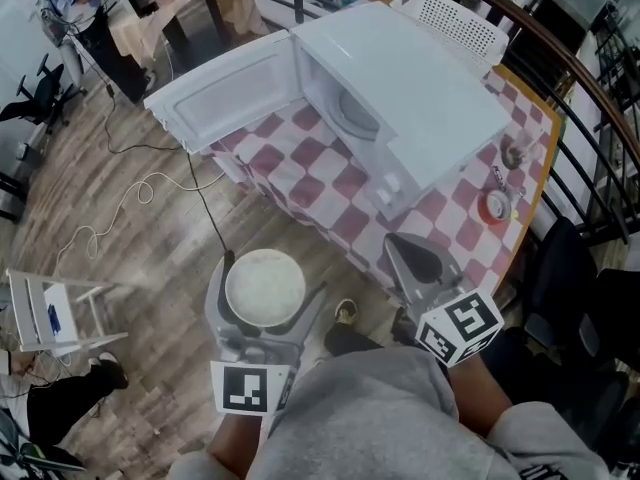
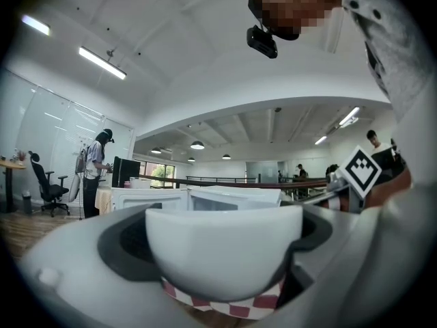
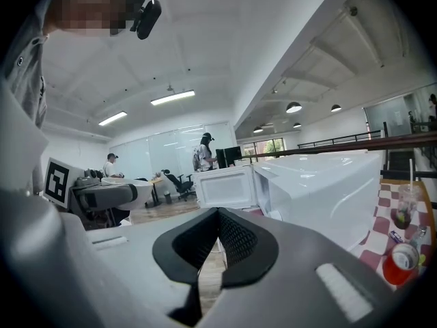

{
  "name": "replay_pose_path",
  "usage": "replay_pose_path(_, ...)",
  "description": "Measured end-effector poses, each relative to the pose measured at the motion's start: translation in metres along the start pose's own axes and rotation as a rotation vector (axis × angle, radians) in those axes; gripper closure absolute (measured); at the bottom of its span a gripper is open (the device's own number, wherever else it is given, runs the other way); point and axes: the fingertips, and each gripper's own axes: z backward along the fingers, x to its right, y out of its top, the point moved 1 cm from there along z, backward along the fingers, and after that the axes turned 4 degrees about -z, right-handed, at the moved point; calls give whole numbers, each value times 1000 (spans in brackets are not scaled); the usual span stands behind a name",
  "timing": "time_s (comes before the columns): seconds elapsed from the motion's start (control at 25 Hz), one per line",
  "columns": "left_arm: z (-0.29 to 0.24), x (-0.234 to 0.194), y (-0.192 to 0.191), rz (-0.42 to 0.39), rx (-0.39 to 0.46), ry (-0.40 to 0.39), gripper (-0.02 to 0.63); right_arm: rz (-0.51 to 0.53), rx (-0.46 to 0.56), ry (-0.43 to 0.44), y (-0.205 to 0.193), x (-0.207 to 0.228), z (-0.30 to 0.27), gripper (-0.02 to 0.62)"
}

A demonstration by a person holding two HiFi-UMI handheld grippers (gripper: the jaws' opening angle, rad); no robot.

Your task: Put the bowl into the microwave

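Okay, head view: left gripper [image 1: 270,300] clamps the white bowl [image 1: 262,282] over the floor, at 7 o'clock from the microwave [image 1: 405,98], whose door [image 1: 225,93] is open. Right gripper [image 1: 415,260], at 3 o'clock of the bowl, is pinched together, empty.
Left gripper view: bowl [image 2: 224,244] wedged between both jaws, microwave [image 2: 235,198] at 12.
Right gripper view: jaws touching, nothing between.

The microwave [image 1: 400,98] stands on the desk [image 1: 300,183], its door [image 1: 225,93] swung out to the left, a basket [image 1: 450,23] behind it — a cup [image 1: 515,153] and a can [image 1: 495,206] to its right. Before the desk, over the floor [image 1: 120,218], the bowl [image 1: 265,288] sits between the jaws of the left claw [image 1: 265,278] — the right claw [image 1: 415,258] is just to its right.
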Motion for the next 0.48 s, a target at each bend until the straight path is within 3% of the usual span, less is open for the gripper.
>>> replay_pose_path(0.48,-26,5,8,-47,8,22,66,-17,5,53,3,13,-13,598)
